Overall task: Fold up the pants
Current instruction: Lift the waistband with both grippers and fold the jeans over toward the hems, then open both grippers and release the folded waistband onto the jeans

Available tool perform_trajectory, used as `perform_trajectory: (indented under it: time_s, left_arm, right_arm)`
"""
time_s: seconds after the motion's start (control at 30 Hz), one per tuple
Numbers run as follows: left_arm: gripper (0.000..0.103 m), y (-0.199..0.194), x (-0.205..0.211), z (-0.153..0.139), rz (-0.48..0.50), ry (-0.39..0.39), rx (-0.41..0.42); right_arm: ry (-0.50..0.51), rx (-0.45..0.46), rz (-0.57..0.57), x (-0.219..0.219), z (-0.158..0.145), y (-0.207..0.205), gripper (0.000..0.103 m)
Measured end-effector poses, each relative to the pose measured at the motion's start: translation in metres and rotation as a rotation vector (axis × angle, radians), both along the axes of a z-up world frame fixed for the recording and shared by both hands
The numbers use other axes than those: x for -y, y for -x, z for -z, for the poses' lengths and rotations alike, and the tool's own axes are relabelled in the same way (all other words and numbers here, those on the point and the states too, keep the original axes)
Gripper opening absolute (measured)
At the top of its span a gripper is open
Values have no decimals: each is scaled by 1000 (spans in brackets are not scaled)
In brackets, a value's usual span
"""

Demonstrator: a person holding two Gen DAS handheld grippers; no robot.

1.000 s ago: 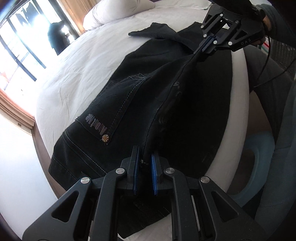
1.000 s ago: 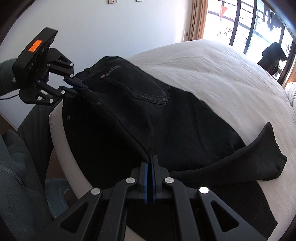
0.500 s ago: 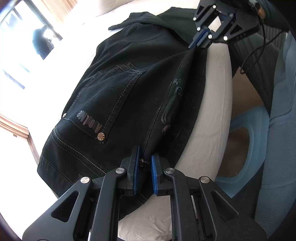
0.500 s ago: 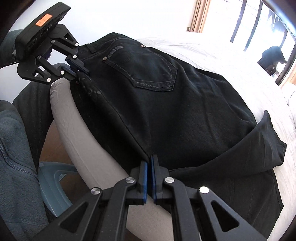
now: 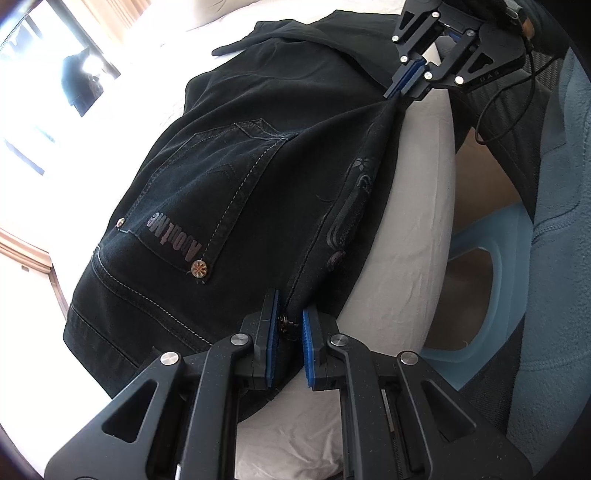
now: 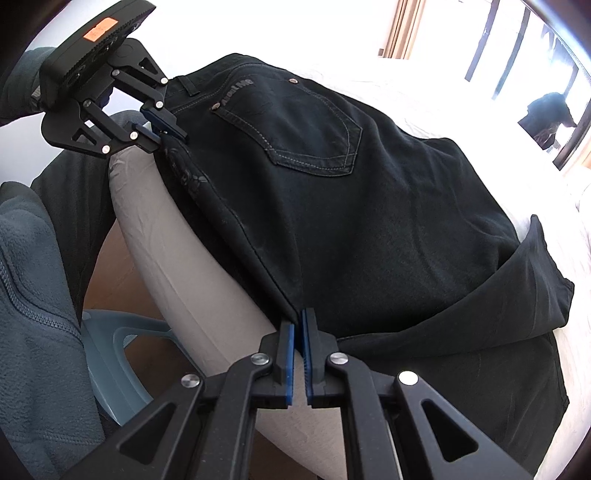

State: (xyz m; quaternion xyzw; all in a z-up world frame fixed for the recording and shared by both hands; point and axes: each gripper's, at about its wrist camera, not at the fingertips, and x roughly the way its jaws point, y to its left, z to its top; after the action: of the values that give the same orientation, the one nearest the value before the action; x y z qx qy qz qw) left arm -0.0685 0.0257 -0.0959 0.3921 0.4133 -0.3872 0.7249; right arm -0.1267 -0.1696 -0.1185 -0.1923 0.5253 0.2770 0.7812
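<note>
A bedroom: white-sheeted bed (image 5: 413, 206), pillow (image 6: 585, 199), curtains (image 5: 107, 22) beside a bright window (image 6: 546, 55).

Each fisheye camera looks steeply down along its own black two-finger gripper, close over the black denim pants (image 5: 258, 155) on the white-sheeted bed (image 6: 424, 92). Both views share that garment; each shows the other gripper near 11–1 o'clock, probably facing it.

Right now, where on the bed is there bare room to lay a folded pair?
Bare sheet lies beyond the pants, toward the window, and as a narrow strip along the near mattress edge. The near corner is crowded: both the left gripper and right gripper pinch the seam there.
</note>
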Motion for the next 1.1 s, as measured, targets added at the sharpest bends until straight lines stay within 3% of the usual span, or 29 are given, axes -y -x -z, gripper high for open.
perform_trajectory:
  time_s: [0.37,0.5,0.57,0.6,0.63,0.73,0.77,0.8,0.87,0.97,1.1]
  left_arm:
    - [11,0,-2,4,-12,7,33]
    - [13,-8,-2,-1,-69,26,-11]
    - [24,-11,-3,-12,-98,33,-67]
    - [40,-10,-5,-17,-105,36,-83]
    - [66,-9,-8,-25,-110,43,-97]
    - [70,-7,-18,-45,-125,47,-162]
    - [70,-8,-20,-51,-133,44,-160]
    - [70,-9,-22,-58,-145,54,-155]
    - [70,-16,-19,-76,-181,127,-161]
    - [70,-32,3,-99,-217,275,-144]
    - [70,-56,57,-105,-200,405,-167]
  right_arm:
    - [37,23,-5,-9,3,8,6]
    - [22,26,33,-10,14,11,9]
    - [20,34,49,-10,16,11,10]
    - [15,34,56,-9,17,11,11]
    - [7,34,63,-8,17,11,12]
    - [-24,29,86,-1,17,11,16]
    - [-38,25,92,1,17,10,29]
    - [-58,14,90,3,16,10,58]
    - [-84,-7,72,1,17,15,80]
    - [-49,24,49,-6,16,23,80]
    - [-181,-2,153,17,-4,16,80]
